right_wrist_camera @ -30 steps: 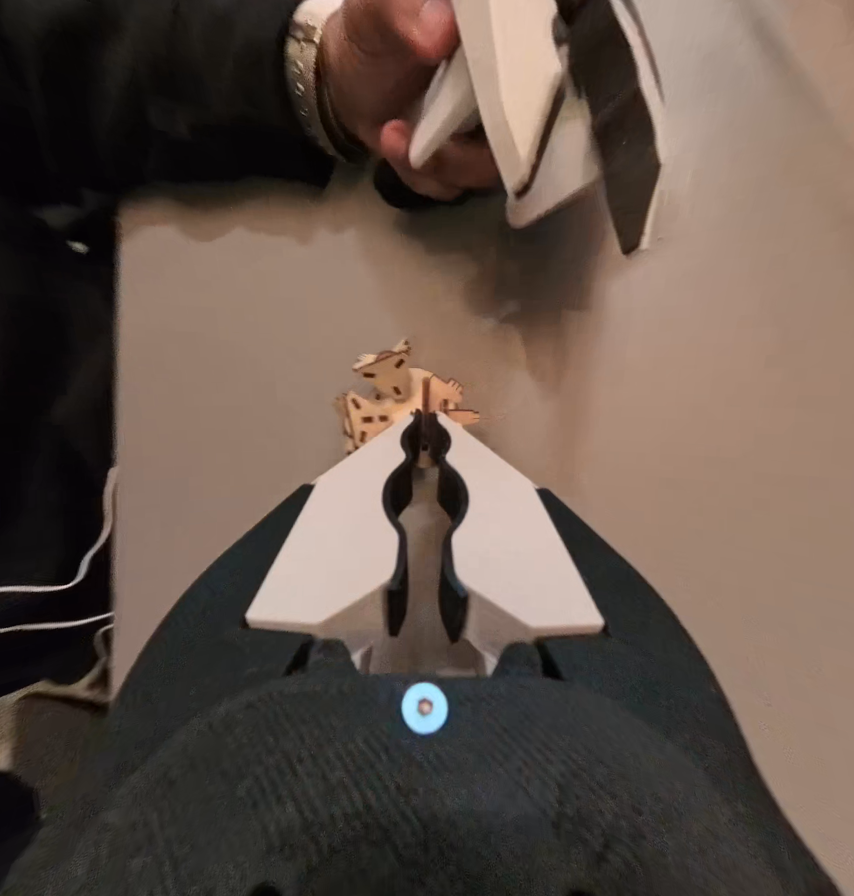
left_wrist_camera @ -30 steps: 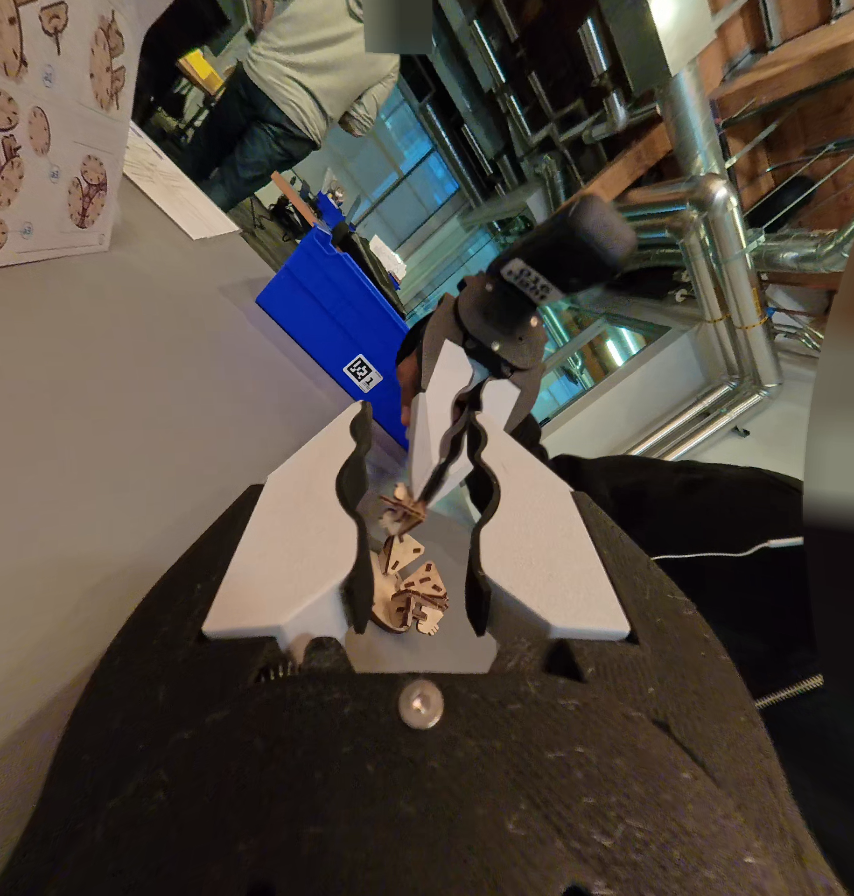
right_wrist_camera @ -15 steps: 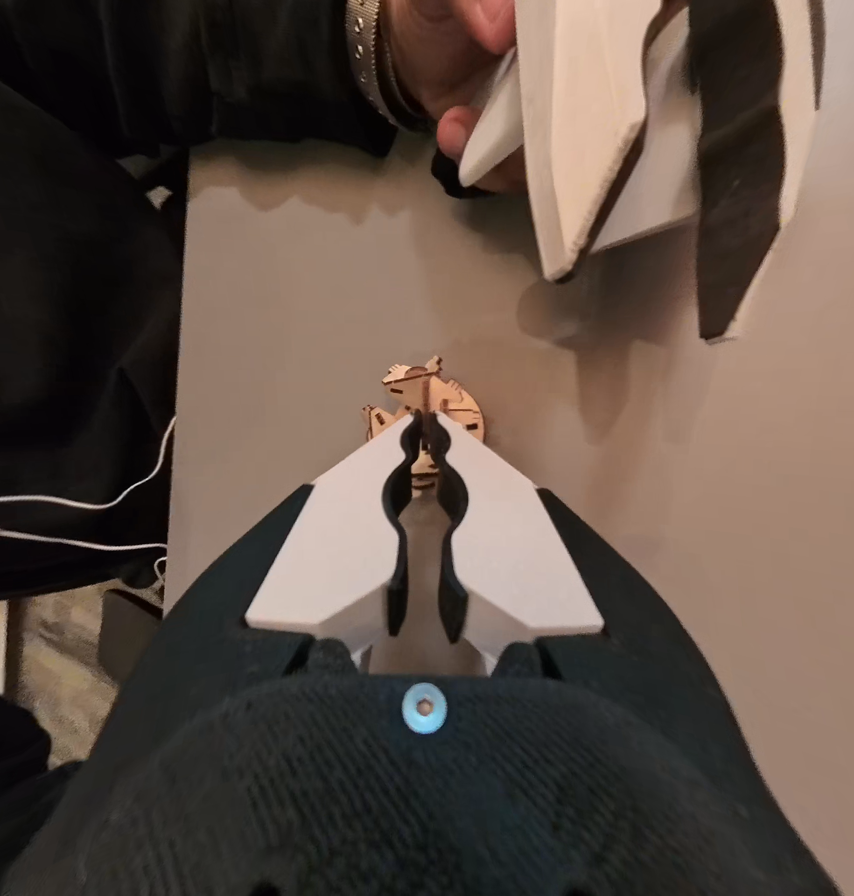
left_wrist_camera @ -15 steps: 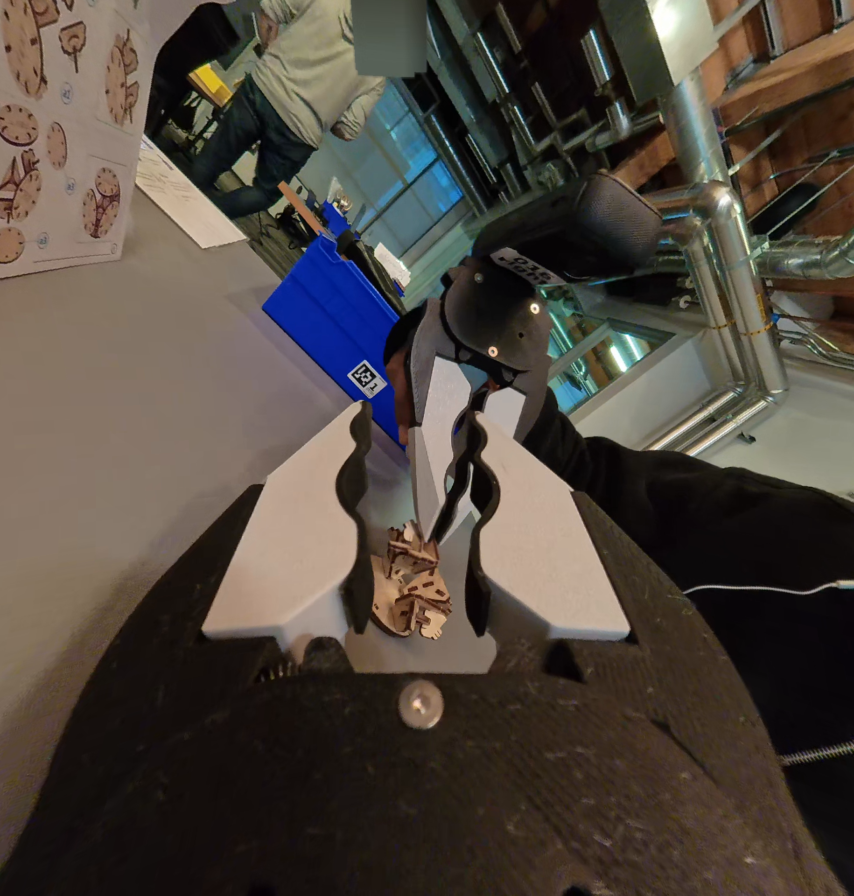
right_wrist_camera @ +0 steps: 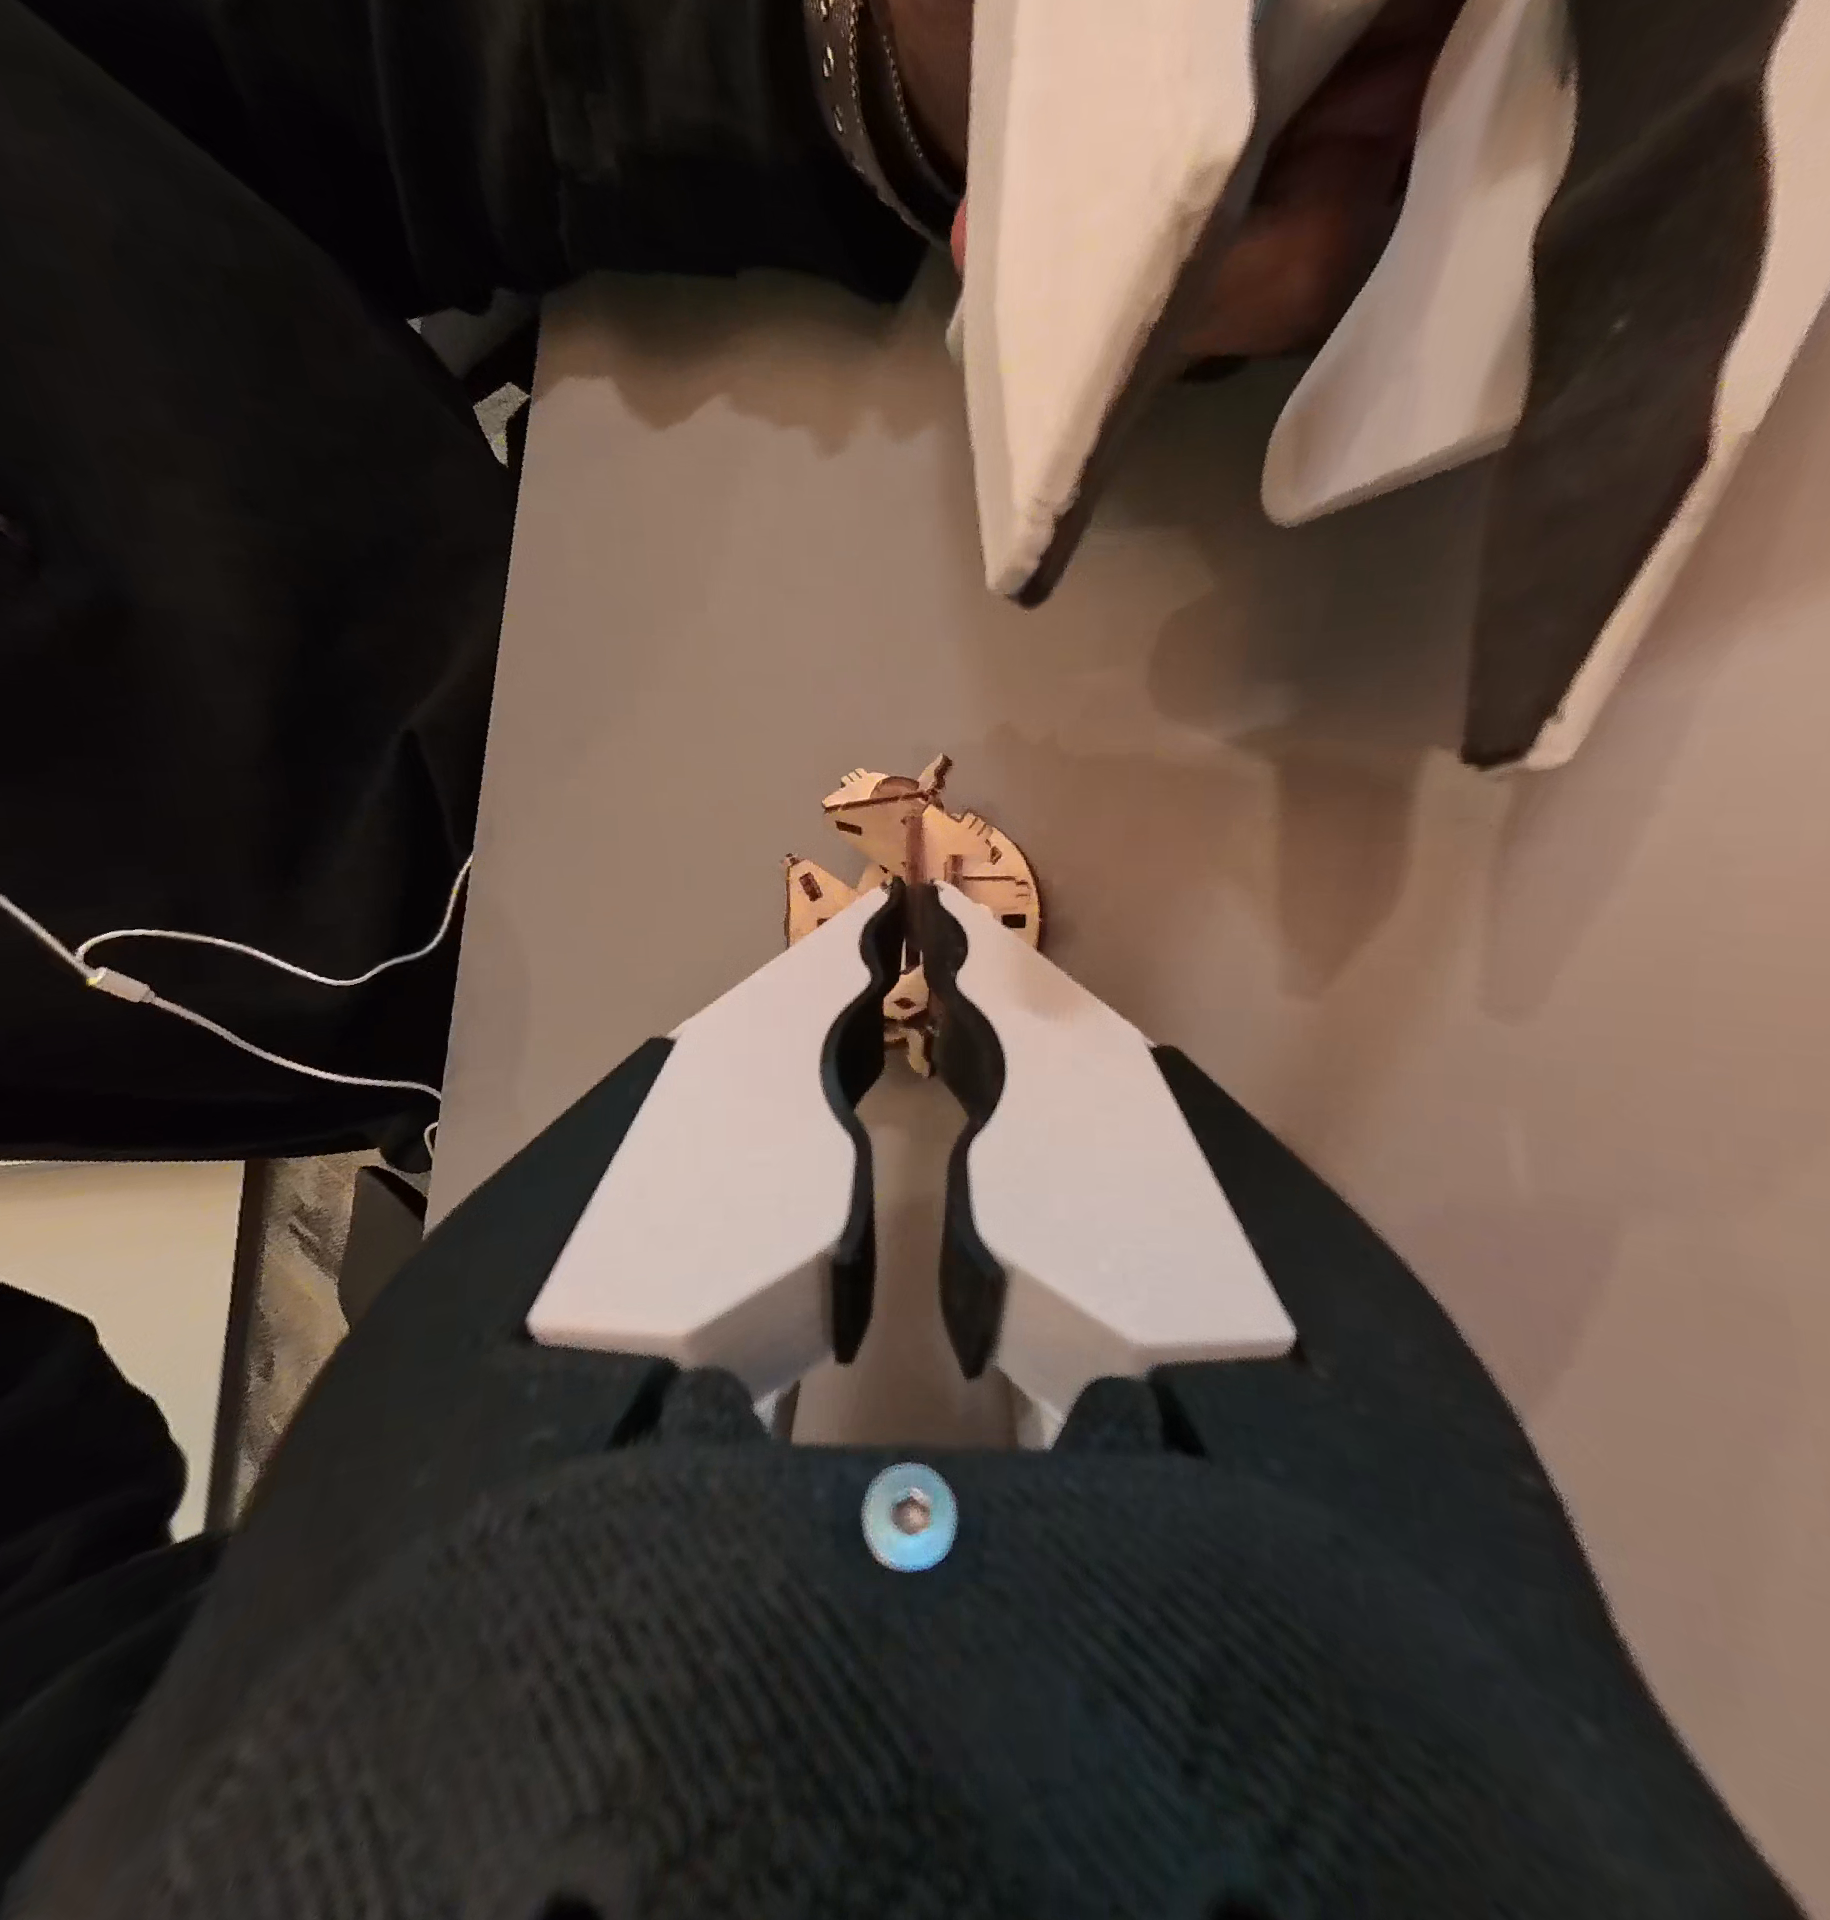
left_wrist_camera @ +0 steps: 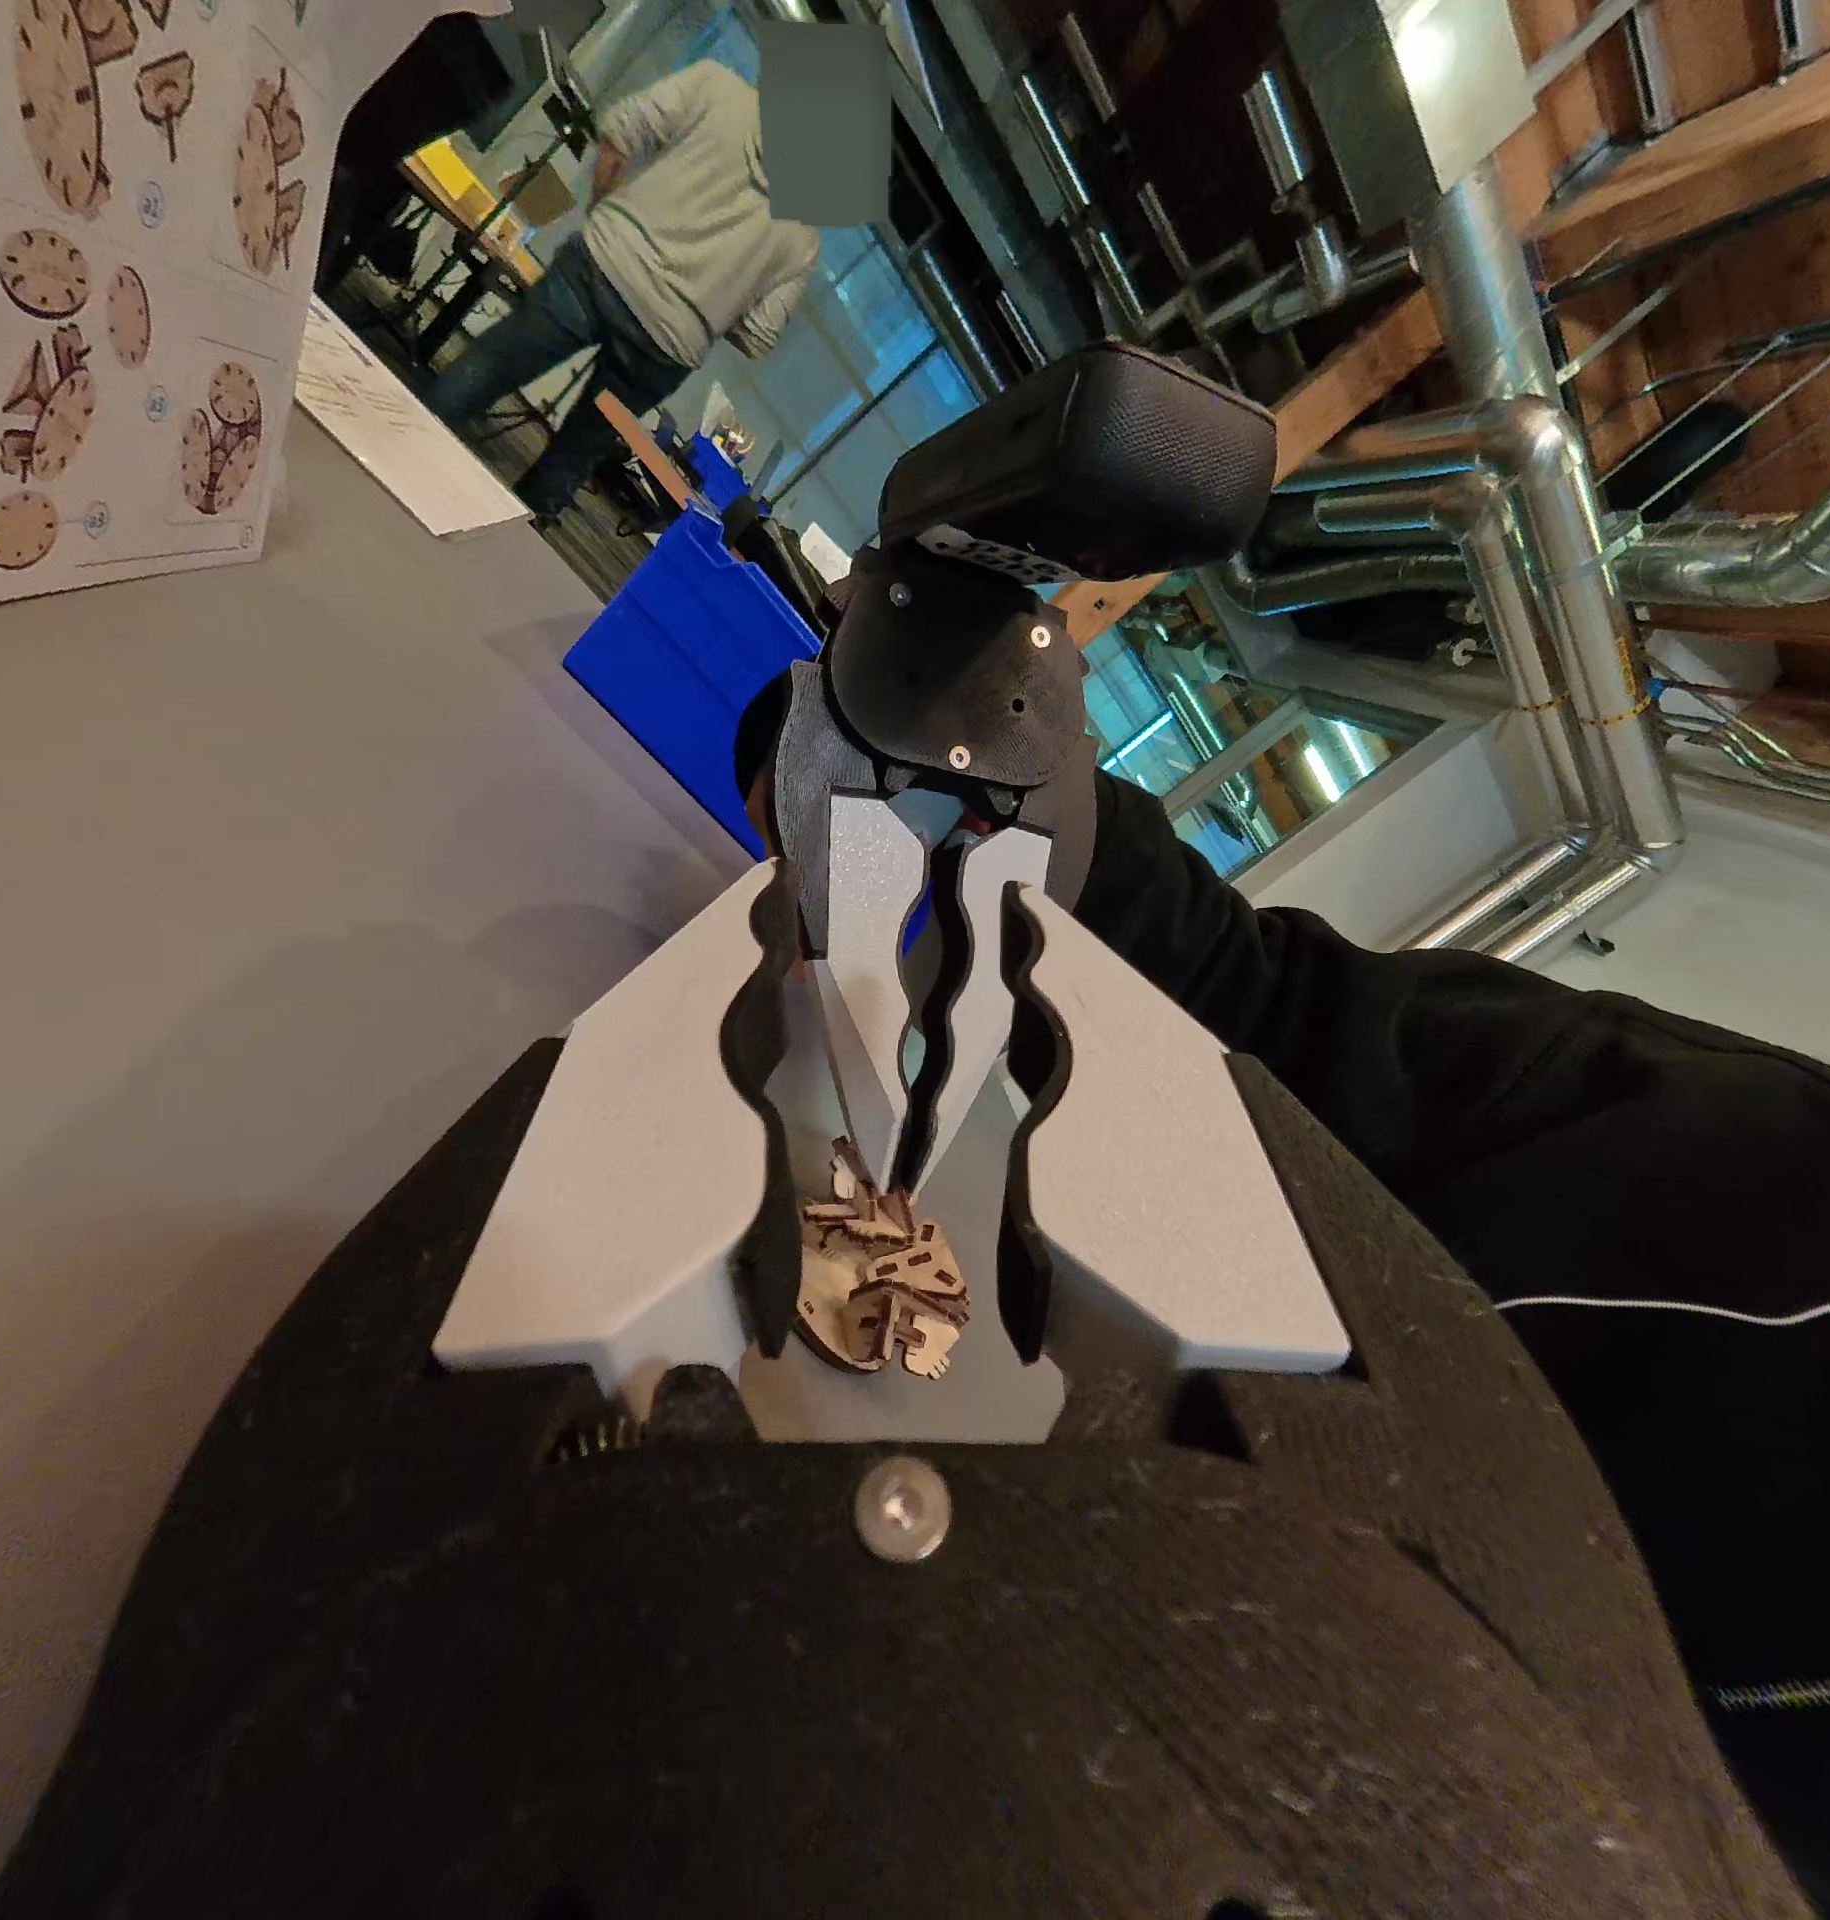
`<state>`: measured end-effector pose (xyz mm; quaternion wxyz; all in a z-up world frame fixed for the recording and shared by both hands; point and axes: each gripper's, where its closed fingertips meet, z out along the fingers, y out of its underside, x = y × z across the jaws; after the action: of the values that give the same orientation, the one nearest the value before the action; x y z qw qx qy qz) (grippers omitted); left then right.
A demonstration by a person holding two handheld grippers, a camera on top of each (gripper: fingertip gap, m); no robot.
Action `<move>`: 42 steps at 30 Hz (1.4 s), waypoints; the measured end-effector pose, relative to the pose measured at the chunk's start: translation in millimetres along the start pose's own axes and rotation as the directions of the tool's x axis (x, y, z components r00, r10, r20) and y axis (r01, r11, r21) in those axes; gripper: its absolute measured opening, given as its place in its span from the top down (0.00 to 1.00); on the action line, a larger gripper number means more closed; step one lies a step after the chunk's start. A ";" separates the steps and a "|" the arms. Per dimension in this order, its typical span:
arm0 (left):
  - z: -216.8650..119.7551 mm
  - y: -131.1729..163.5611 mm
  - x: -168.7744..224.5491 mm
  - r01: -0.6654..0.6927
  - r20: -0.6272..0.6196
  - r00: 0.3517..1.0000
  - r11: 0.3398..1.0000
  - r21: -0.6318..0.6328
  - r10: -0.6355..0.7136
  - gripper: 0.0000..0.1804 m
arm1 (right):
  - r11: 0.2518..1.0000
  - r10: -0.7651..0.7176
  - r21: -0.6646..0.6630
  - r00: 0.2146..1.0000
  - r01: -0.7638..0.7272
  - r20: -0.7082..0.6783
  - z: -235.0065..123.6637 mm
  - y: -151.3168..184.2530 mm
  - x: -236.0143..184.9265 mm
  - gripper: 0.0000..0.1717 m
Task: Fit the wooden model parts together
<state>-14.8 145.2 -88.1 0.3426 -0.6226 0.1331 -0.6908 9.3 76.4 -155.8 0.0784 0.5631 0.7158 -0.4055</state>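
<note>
The right tongs (right_wrist_camera: 916, 894) stay clenched on a thin upright plate of the wooden model (right_wrist_camera: 921, 862), now lowered onto the surface (right_wrist_camera: 682, 623). The left tongs (left_wrist_camera: 890, 1039) have come closer, hang released, straddling the model without touching it.

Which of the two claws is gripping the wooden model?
The right claw: its tips pinch the wooden model's upright fin. The left claw stands open, apart.

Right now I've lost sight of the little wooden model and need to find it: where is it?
The wooden model sits on the grey table, its upright fin pinched by the right gripper; the open left gripper hovers apart, farther off.
</note>
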 end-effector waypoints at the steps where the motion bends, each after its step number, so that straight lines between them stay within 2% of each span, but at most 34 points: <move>1: 0.2 0.3 -0.4 -0.005 0.005 1.000 1.000 -0.001 0.005 0.80 | 1.000 0.004 -0.003 1.000 -0.004 -0.001 -0.3 0.1 0.2 1.00; 11: 7.2 11.4 -5.5 -0.067 0.069 0.995 0.996 -0.065 0.072 0.80 | 0.999 0.007 -0.046 1.000 -0.008 -0.021 1.7 4.2 5.4 1.00; 25: 10.2 15.7 -10.5 -0.111 0.124 0.985 0.990 -0.092 0.122 0.79 | 0.997 0.002 -0.082 1.000 -0.003 -0.017 3.7 3.9 8.0 1.00; 34: 8.8 7.0 -14.3 -0.279 0.243 0.926 0.958 -0.072 0.288 0.79 | 0.995 0.006 -0.102 1.000 -0.009 -0.027 3.5 4.9 6.3 1.00; 39: 5.7 1.8 -15.6 -0.289 0.262 0.920 0.956 -0.046 0.290 0.79 | 0.999 -0.010 -0.041 0.997 0.007 -0.076 3.4 3.0 6.1 1.00; 42: 6.1 2.4 -15.2 -0.294 0.261 0.918 0.954 -0.051 0.297 0.80 | 0.989 -0.040 0.138 0.990 0.059 -0.136 -12.5 -12.6 2.8 1.00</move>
<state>-8.4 154.7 -100.1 0.4545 -0.6840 0.1820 -0.5407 1.6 86.4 -142.9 -0.0198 0.5751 0.7025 -0.4188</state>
